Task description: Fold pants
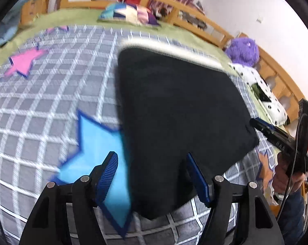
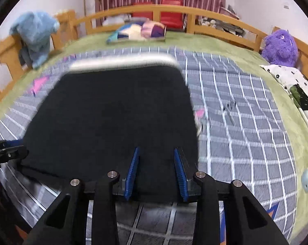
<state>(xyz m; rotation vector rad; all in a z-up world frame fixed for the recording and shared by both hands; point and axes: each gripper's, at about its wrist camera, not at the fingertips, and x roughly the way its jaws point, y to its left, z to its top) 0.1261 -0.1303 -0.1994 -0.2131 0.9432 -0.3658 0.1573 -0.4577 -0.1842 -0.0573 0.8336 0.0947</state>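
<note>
The black pants [image 1: 174, 112] lie folded into a thick rectangle on the grey checked blanket [image 1: 41, 106], with a white band along the far edge. My left gripper [image 1: 151, 159] is open at the pants' near left corner and holds nothing. My right gripper [image 2: 156, 153] is open over the near edge of the pants [image 2: 113, 112], empty. The right gripper also shows in the left wrist view [image 1: 254, 122] at the pants' right corner. The left gripper's tip shows in the right wrist view [image 2: 9, 151] at the left corner.
The blanket [image 2: 245, 122] covers a green bed with a wooden rail [image 2: 154, 10]. A patchwork pillow [image 2: 139, 31] lies at the far end. A purple plush [image 2: 280, 47] and a spotted pillow [image 2: 296, 89] sit right, a blue plush [image 2: 35, 34] left.
</note>
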